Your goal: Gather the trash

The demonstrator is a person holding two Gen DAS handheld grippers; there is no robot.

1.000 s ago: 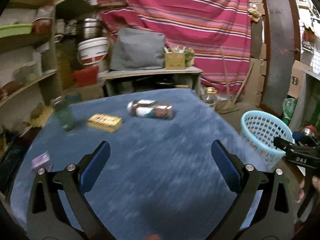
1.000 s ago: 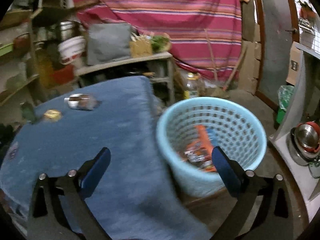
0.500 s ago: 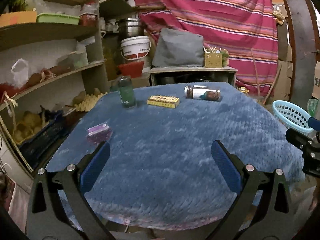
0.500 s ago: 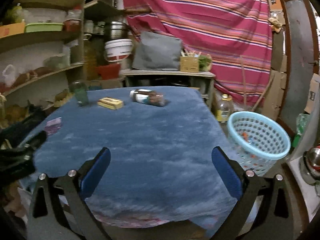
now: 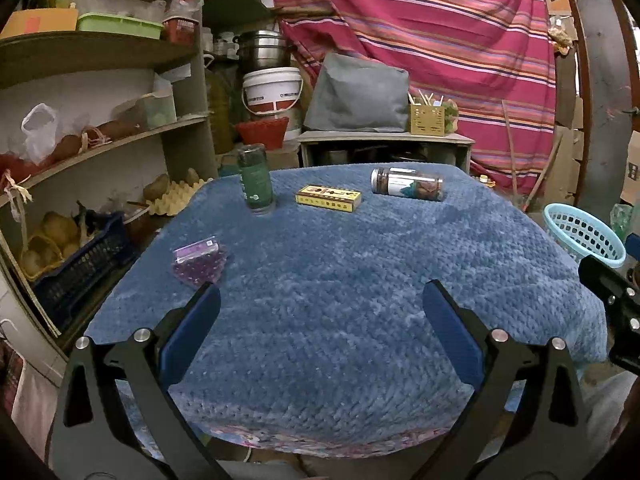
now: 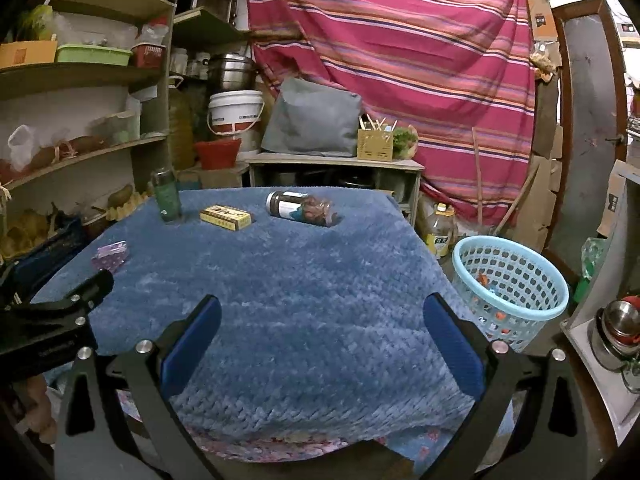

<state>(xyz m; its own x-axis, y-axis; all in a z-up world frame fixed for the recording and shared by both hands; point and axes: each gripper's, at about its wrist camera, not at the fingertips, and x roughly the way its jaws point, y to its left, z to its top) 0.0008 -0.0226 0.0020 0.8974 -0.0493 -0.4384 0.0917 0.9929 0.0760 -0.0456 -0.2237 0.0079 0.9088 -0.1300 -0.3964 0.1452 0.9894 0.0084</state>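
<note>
On blue table (image 5: 340, 312): bottle (image 5: 256, 180), box (image 5: 328, 198), jar (image 5: 407, 184), pouch (image 5: 198, 258) | left gripper (image 5: 320, 312), right gripper (image 6: 320, 316) spread, empty | basket (image 6: 516, 312) beside table

Jar (image 5: 407, 189) sideways; basket (image 6: 510, 287) apparently part-filled.

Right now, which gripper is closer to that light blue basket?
Right. The right gripper hovers at the table's near edge beside the basket; the left gripper is farther left.

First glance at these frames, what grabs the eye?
The blue blanket-covered table fills both views, with a jar lying on its side at the far edge beside a yellow box and an upright green bottle. A red striped cloth hangs behind; a light-blue basket sits right of the table.
</note>
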